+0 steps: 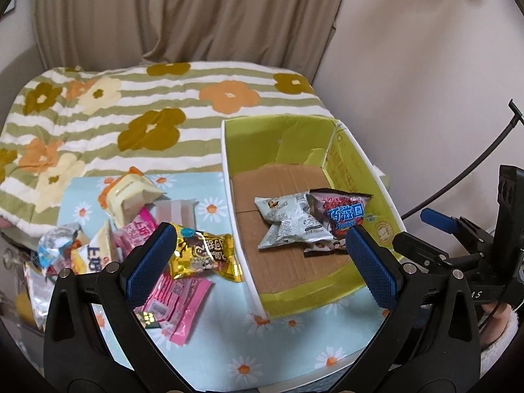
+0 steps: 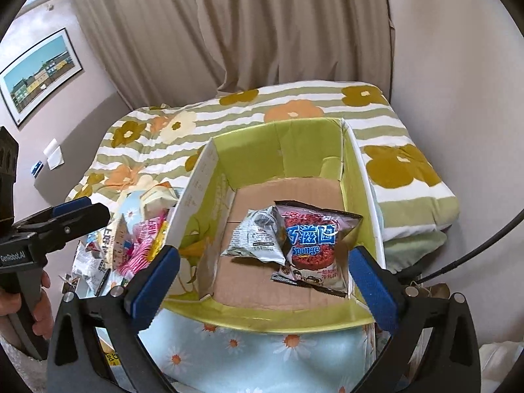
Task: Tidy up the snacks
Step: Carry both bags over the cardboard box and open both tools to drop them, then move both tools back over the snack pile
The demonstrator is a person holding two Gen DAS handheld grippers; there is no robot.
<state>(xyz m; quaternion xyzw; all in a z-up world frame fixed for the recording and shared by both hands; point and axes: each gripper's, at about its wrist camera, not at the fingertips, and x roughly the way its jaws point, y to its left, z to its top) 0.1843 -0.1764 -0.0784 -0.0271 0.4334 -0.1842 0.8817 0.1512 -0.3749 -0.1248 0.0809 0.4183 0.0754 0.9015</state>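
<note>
A green-lined cardboard box [image 1: 344,150] [image 2: 281,137] stands on a daisy-print cloth. Inside lie a grey-white packet [image 1: 288,219] [image 2: 255,239] and a dark "Sponge" packet [image 1: 344,213] [image 2: 314,245]. Left of the box is a pile of snacks: a gold packet [image 1: 203,252], pink packets [image 1: 177,308] and a cream packet [image 1: 131,196]; the pile also shows in the right wrist view [image 2: 131,239]. My left gripper [image 1: 258,255] is open and empty, over the box's left wall. My right gripper [image 2: 262,281] is open and empty, above the box's near edge.
The cloth [image 1: 229,344] lies on a bed with a striped flower blanket [image 1: 131,114]. Beige curtains [image 1: 196,16] hang behind. A wall is at the right, a framed picture [image 2: 39,75] at the left. A black cable [image 1: 475,167] runs by the right gripper.
</note>
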